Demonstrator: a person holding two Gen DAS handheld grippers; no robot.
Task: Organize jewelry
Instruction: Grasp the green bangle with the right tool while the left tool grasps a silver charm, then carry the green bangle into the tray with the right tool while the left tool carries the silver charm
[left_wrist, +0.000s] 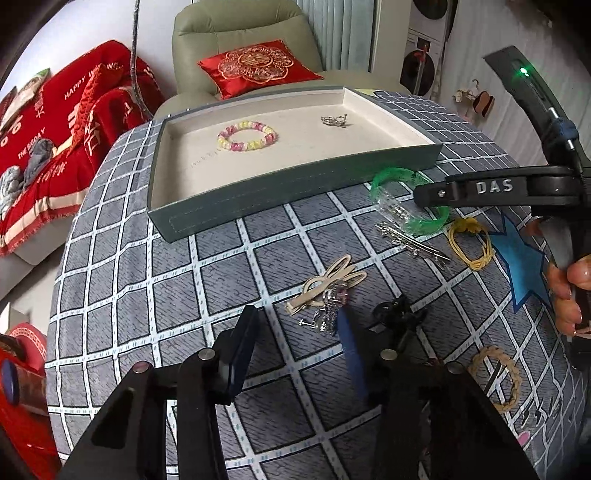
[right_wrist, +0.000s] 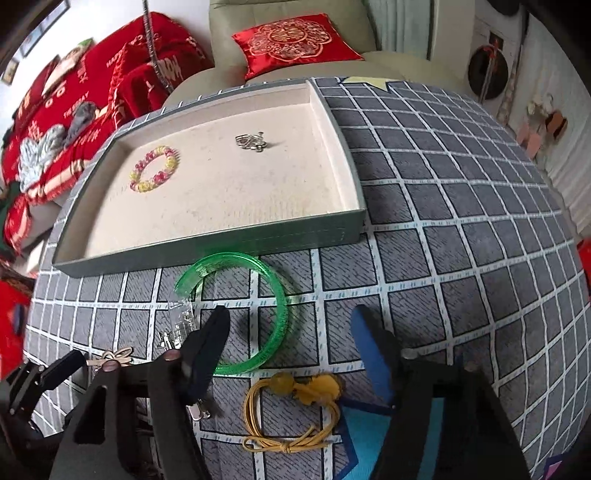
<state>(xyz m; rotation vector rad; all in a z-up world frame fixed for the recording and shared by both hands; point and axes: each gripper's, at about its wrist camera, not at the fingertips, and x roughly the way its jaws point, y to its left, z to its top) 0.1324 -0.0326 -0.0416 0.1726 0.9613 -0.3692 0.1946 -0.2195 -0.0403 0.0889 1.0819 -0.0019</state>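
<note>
Translucent green ring-shaped bangle (right_wrist: 236, 314)

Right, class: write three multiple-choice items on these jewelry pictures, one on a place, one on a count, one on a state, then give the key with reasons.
1. Where does the pink and yellow beaded bracelet lie?
A. inside the grey-green tray with cream lining
B. on the checked cloth
C. on the armchair

2. How many pieces lie in the tray?
A. none
B. two
C. five

3. How does the translucent green plastic bangle stand to the right gripper?
A. clamped
B. lifted off the cloth
C. flat on the cloth, unclamped

Key: 1 A, it rests on the cream lining. 2 B, the bracelet and a small silver piece. 3 C, neither finger presses on it.
</note>
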